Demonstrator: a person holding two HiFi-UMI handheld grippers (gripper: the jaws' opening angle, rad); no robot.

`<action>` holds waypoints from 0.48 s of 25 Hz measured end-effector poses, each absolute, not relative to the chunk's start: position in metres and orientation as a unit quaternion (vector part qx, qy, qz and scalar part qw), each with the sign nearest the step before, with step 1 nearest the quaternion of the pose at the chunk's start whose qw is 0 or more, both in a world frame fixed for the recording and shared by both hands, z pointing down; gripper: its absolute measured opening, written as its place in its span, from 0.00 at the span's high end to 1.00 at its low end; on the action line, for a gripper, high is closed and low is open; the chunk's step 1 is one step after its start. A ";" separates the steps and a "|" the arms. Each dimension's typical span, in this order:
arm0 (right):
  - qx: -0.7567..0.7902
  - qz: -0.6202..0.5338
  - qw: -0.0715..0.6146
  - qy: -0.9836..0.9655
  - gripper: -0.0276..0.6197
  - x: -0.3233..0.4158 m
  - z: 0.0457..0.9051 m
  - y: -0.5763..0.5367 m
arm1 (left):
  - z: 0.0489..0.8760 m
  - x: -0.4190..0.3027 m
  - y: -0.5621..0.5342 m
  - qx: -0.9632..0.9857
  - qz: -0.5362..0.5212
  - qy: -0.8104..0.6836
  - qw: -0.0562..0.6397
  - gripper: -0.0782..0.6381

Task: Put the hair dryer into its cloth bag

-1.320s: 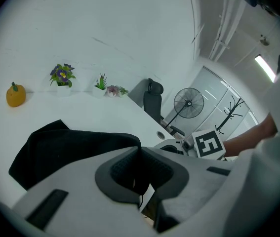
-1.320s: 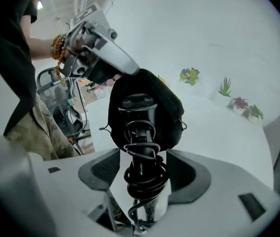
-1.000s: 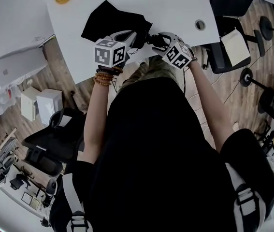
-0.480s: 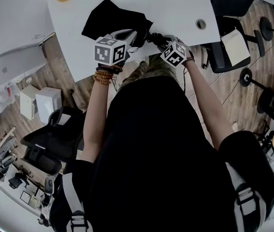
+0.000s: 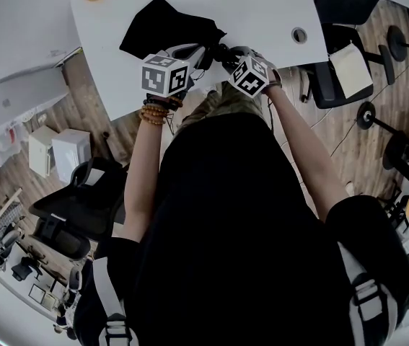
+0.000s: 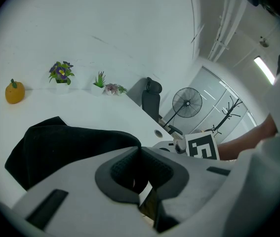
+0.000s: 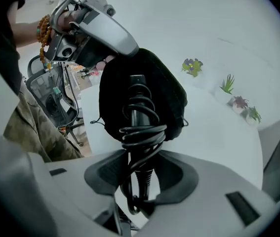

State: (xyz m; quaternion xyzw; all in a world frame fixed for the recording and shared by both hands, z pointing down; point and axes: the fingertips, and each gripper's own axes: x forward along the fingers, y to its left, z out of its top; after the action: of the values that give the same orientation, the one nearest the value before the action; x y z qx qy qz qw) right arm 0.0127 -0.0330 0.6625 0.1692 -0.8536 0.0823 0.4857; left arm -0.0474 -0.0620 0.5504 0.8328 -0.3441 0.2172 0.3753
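Observation:
The black cloth bag (image 5: 164, 27) lies on the white table (image 5: 262, 6). My left gripper (image 5: 193, 55) is shut on the bag's near edge and lifts it; in the left gripper view the jaws meet on the black cloth (image 6: 65, 147). The hair dryer (image 7: 139, 112) is black, with its cord coiled round the handle and its head inside the bag's mouth (image 7: 164, 83). My right gripper (image 7: 140, 174) has just been closing, with the handle and cord between its jaws, and the pads touch the coil. In the head view it (image 5: 227, 55) sits close beside the left one.
A yellow pepper-shaped ornament (image 6: 14, 92) and small potted plants (image 6: 60, 72) stand at the table's far side. A round cable hole (image 5: 299, 37) is at the table's right. Office chairs (image 5: 341, 20) and a standing fan (image 6: 186, 102) are beyond the table.
My right gripper has moved left, toward the left gripper and the bag. The left gripper has stayed where it was, still holding the bag's edge.

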 end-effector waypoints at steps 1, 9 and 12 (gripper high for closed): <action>0.167 0.079 0.484 -0.855 0.68 0.007 0.660 -0.034 | 0.550 -0.046 -0.061 0.833 0.217 -0.343 0.375 0.84; 0.168 0.077 0.475 -0.861 0.68 -0.032 0.657 -0.051 | 0.547 -0.044 -0.060 0.834 0.215 -0.342 0.375 0.84; 0.171 0.066 0.469 -0.864 0.68 -0.044 0.661 -0.059 | 0.548 -0.048 -0.060 0.832 0.216 -0.347 0.376 0.84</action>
State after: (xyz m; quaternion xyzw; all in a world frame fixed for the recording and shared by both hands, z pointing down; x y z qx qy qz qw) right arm -0.0439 -0.0594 0.6611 0.1714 -0.8637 0.0659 0.4693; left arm -0.0478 -0.0604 0.5477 0.8318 -0.3466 0.2163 0.3758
